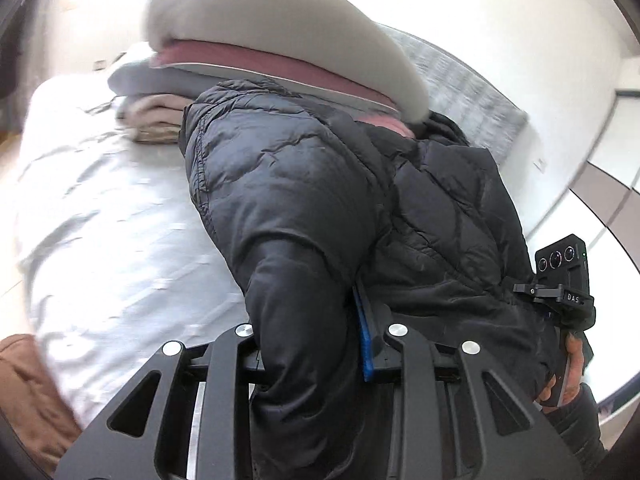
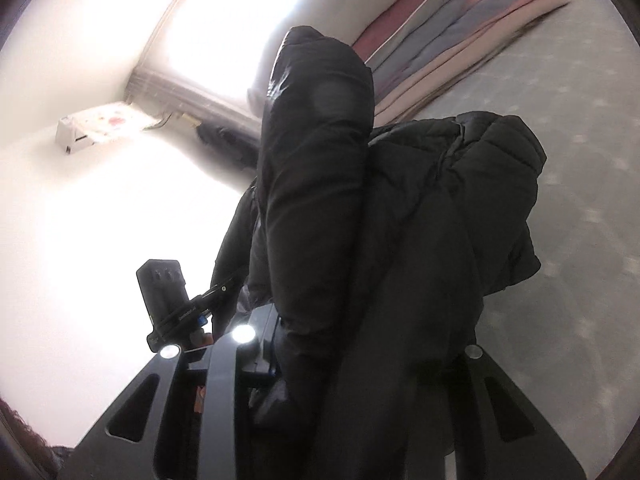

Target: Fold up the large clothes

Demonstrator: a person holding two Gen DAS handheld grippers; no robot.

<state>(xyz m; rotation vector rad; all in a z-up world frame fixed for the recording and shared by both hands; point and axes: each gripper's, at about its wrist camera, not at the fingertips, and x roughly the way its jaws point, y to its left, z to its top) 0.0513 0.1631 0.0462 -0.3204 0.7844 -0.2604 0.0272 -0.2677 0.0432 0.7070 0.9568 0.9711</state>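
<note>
Two grippers each clamp a fold of one black quilted puffer jacket (image 1: 320,184): the left gripper (image 1: 316,344) has its jaws closed on a puffy sleeve, the right gripper (image 2: 320,344) pinches bunched padded fabric. The glossy, stitched jacket hangs above a pale grey bedsheet (image 1: 112,216). Beyond lies one stack of folded garments (image 1: 224,68), cream, pink, grey and beige, at least four layers

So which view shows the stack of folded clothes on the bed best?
The left wrist view: the stack of folded clothes is large and evenly lit behind the black puffer jacket, with cream, pink, grey and beige layers, though somewhat blurred. The right wrist view shows the stack only small, tilted and blurred at the top edge.
</note>
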